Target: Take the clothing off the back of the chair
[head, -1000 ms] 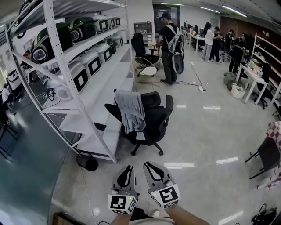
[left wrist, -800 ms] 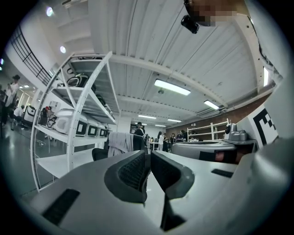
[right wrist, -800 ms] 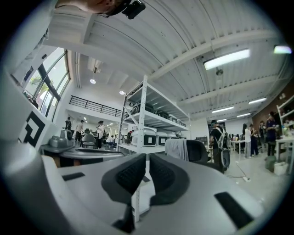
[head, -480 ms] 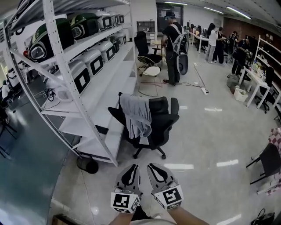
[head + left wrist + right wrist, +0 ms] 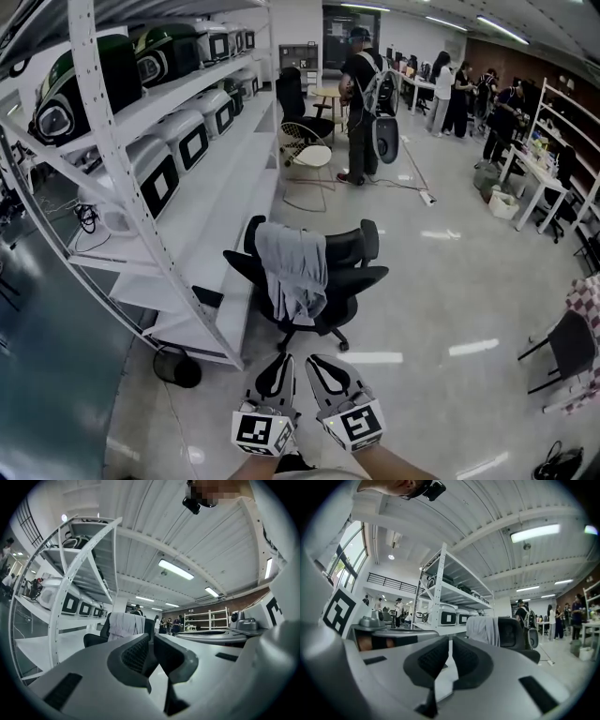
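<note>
Head view: black office chair (image 5: 349, 277) stands on the glossy floor at 12 o'clock from both grippers, well apart from them. Grey garment (image 5: 292, 270) is draped over the chair's backrest, hanging down its rear face toward the camera, folds running vertically. White shelving rack (image 5: 142, 208) sits at 9 o'clock of the chair, its shelves loaded with white and dark appliances.

Left gripper (image 5: 280, 359): jaws drawn together, only a thin slit between the pads, nothing in it (confirmed in the left gripper view (image 5: 151, 641)). In that view the garment (image 5: 123, 624) appears at 11 o'clock above the jaw tips, far off.

Right gripper (image 5: 319, 360): jaws likewise together, nothing between them; the right gripper view (image 5: 450, 644) shows a narrow bright gap only. There the garment (image 5: 483, 629) and the chair (image 5: 512, 633) lie at 1 o'clock of the tips.

The two grippers are held side by side, just beside each other, low at 6 o'clock of the head view.

A person with a backpack (image 5: 362, 89) stands at 12 o'clock beyond the chair. A dark round object (image 5: 176, 367), possibly a bin, rests by the rack's foot at 7 o'clock of the chair.
</note>
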The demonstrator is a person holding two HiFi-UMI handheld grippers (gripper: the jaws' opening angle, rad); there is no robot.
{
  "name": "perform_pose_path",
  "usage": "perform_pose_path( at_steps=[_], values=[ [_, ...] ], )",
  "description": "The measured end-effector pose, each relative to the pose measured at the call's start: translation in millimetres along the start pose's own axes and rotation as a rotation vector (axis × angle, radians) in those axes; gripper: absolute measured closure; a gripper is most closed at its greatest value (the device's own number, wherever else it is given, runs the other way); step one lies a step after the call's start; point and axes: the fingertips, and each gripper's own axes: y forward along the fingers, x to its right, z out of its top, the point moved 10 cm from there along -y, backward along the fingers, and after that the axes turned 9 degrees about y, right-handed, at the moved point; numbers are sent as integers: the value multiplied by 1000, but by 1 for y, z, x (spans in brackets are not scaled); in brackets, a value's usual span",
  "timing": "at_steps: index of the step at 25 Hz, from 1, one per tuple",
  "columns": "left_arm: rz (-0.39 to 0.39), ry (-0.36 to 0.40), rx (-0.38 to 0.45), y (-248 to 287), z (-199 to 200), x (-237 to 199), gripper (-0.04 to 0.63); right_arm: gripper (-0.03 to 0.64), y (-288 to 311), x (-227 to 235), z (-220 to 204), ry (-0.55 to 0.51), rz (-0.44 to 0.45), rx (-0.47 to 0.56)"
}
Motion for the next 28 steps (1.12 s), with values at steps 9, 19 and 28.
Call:
perform_pose_path(
  at_steps=[9, 19, 28],
  values=[
    [-79, -35, 33, 42, 4, -50, 571, 598, 55, 5, 10, -22, -65, -18],
    [-123, -35, 53, 68, 4, -80, 571, 598, 85, 10, 14, -34, -151, -28],
    [-101, -42, 24, 95, -5, -77, 571, 598, 98, 38, 11, -13, -129, -21]
  ],
)
